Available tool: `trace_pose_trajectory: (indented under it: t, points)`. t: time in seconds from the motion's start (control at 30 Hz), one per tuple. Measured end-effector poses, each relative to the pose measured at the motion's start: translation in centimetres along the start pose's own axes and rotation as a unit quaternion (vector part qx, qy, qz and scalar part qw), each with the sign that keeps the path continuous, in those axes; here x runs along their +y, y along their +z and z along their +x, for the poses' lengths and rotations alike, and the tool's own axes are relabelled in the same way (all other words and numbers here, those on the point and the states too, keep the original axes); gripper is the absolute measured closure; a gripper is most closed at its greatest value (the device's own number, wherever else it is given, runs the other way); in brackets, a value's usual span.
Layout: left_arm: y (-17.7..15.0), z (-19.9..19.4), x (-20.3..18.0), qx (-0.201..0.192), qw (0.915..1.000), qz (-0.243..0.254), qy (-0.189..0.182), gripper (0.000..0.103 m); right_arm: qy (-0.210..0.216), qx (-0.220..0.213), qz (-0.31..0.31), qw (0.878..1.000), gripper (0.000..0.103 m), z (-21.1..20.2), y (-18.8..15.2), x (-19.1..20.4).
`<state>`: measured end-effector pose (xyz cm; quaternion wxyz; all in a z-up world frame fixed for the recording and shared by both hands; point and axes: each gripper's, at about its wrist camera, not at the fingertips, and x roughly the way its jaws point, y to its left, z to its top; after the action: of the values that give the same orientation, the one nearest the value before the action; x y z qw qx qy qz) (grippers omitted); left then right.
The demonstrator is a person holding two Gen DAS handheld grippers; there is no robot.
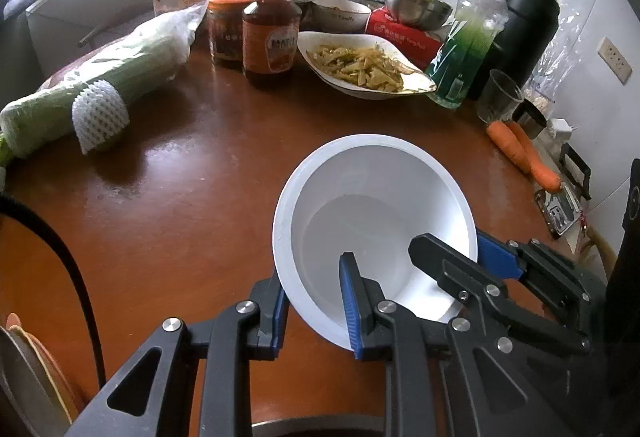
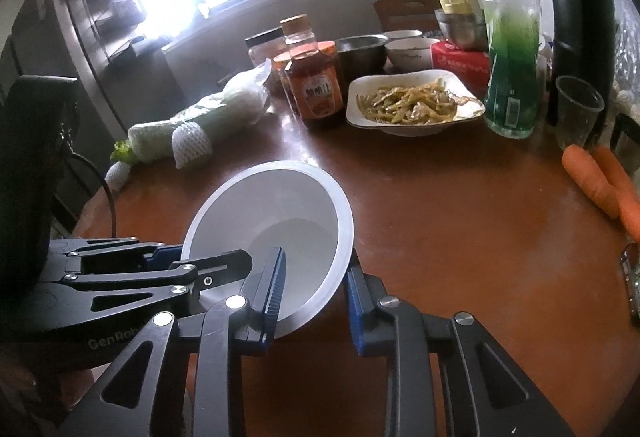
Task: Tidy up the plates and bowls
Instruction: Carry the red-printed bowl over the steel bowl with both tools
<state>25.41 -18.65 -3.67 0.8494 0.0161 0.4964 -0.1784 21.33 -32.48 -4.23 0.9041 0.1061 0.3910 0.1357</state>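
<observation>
Brown table [image 1: 180, 197], one white bowl [image 1: 372, 205], left claw [image 1: 316, 301] and right claw [image 2: 316, 293] both pinching its rim, two carrots [image 1: 520, 151]

Both grippers were clamped on the same white bowl [image 1: 376, 221] from opposite sides. The left gripper [image 1: 316, 301] had one blue-padded finger inside the rim and one outside, near edge. The right gripper [image 2: 314, 293] pinched the opposite rim the same way, fingers angled forward.
</observation>
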Motion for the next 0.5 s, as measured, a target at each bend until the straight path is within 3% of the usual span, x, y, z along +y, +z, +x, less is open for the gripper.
trace_pose_trajectory:
  t: [0.5]
  points:
    - [-1.4,-5.2,1.0,-0.048,0.9988,-0.006,0.002,0.078,0.004,-0.03,-0.03,0.999,0.074,-3.3,0.4,3.8]
